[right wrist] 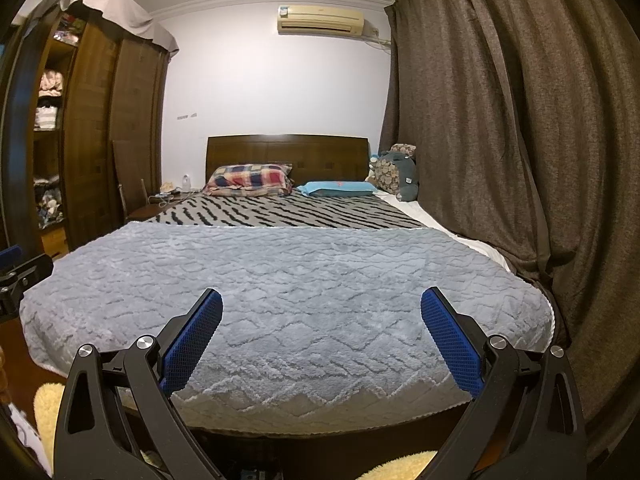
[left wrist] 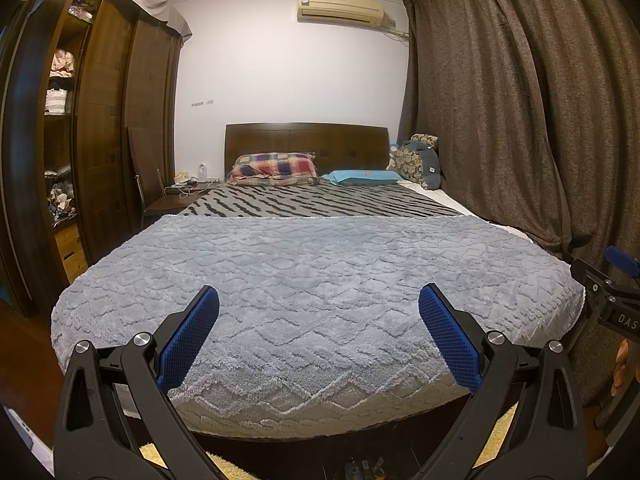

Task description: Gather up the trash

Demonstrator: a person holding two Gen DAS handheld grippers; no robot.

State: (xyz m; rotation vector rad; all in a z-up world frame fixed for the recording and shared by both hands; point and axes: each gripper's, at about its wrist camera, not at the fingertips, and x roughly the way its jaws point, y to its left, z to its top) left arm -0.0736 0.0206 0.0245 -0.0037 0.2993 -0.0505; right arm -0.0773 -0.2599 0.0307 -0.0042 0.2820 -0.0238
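No trash shows in either view. My left gripper (left wrist: pixel 319 300) is open and empty, its blue pads spread wide above the foot of a bed with a grey plush blanket (left wrist: pixel 312 272). My right gripper (right wrist: pixel 321 300) is also open and empty, held over the same blanket (right wrist: pixel 288 280) a little further right. The right gripper's edge shows at the right of the left wrist view (left wrist: pixel 612 280); the left gripper's edge shows at the left of the right wrist view (right wrist: pixel 16 276).
A striped cover (left wrist: pixel 320 202), plaid pillow (left wrist: pixel 276 168), blue pillow (left wrist: pixel 360 177) and cushions (left wrist: pixel 418 160) lie at the headboard. A wooden wardrobe (left wrist: pixel 104 120) stands left, brown curtains (left wrist: pixel 520 120) hang right. A cluttered nightstand (left wrist: pixel 188 188) is beside the bed. Yellow fluffy rug (right wrist: pixel 400 466) lies below.
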